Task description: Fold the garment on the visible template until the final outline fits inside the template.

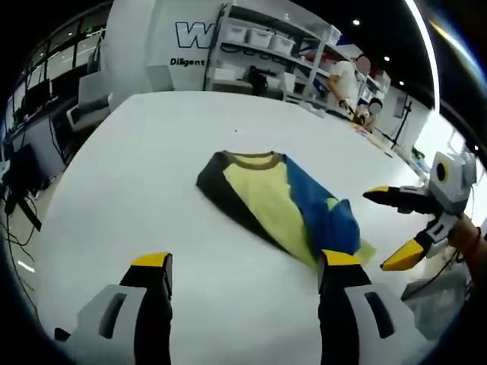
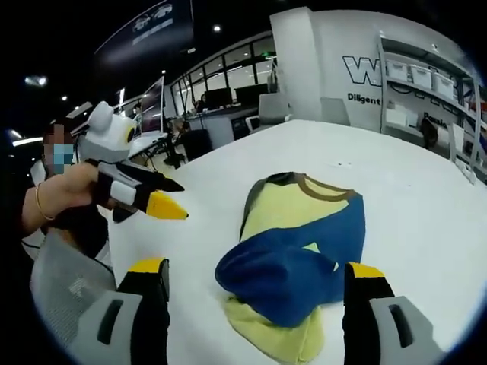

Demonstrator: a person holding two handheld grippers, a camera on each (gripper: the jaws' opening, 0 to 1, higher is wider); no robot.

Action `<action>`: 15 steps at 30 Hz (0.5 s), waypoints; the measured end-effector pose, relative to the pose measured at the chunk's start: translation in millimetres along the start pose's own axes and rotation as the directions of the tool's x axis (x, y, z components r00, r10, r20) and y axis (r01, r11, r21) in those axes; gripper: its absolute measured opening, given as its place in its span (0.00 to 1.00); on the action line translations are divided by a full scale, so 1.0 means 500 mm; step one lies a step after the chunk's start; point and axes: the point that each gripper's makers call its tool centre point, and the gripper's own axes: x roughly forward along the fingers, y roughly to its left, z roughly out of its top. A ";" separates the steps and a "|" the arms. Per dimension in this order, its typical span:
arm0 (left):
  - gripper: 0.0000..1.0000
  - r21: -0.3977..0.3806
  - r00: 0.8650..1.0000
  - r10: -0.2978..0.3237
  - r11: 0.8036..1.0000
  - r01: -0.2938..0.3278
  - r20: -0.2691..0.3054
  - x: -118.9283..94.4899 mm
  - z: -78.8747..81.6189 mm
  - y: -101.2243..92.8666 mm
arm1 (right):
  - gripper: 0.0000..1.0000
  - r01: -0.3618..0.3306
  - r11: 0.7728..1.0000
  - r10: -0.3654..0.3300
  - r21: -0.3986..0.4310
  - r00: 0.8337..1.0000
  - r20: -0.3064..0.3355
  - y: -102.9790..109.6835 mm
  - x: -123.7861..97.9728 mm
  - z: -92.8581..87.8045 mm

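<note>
A yellow shirt (image 1: pixel 266 199) with a brown collar, a black sleeve and a blue sleeve lies on the white table (image 1: pixel 152 167). Its blue part (image 2: pixel 293 262) is folded and bunched over the yellow front. My left gripper (image 1: pixel 245 262) hovers just short of the shirt's hem, open, nothing between its fingers. The right gripper (image 1: pixel 388 228) comes in from the right, open beside the blue edge. In the right gripper view my right gripper (image 2: pixel 256 268) is open, its jaws straddling the bunched blue cloth without gripping it. A hand holds the left gripper (image 2: pixel 169 198) above the table's left side.
Metal shelves (image 1: pixel 266 46) with white bins stand beyond the table's far edge, with a person (image 1: pixel 346 80) beside them. Desks with monitors (image 2: pixel 221 103) and chairs lie off the table's other side. The person's grey sleeve (image 2: pixel 65 281) shows at lower left.
</note>
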 end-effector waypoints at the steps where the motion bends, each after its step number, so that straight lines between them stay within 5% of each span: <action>1: 0.73 0.002 1.000 0.000 1.000 0.000 0.000 0.005 0.001 0.000 | 0.93 -0.004 1.000 0.004 0.001 1.000 0.000 0.001 0.004 0.001; 15: 0.67 0.037 1.000 0.006 0.999 -0.006 -0.008 0.075 0.003 -0.008 | 0.76 -0.066 0.997 0.066 -0.027 0.998 -0.003 0.026 0.046 0.000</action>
